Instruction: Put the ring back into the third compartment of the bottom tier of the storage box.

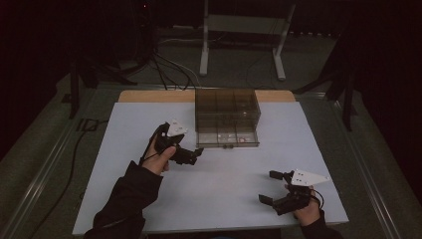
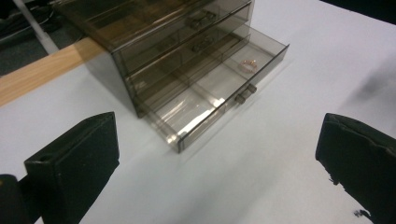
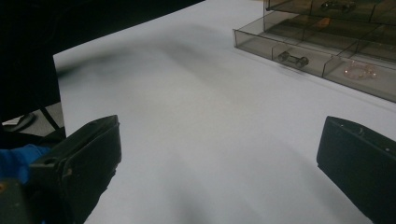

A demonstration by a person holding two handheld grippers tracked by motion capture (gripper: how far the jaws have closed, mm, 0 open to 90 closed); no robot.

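Note:
A smoky clear drawer box (image 1: 227, 107) stands at the back middle of the white table (image 1: 149, 199). Its bottom drawer (image 1: 228, 138) is pulled out, and a small pinkish ring (image 2: 248, 65) lies in one end compartment. The ring (image 3: 359, 71) and the drawer's handle (image 3: 293, 59) appear again in the right gripper view. My left gripper (image 1: 196, 155) is open and empty, just off the drawer's front left corner. Its jaws stand wide apart around bare table (image 2: 212, 163). My right gripper (image 1: 269, 186) is open and empty near the table's front right, pointing across the table (image 3: 215, 158).
A wooden strip (image 1: 149, 95) runs along the table's far edge behind the box. Beyond it on the floor are a white metal frame (image 1: 241, 30) and dark cables (image 1: 169, 64). The box's upper drawers (image 2: 196, 28) are closed.

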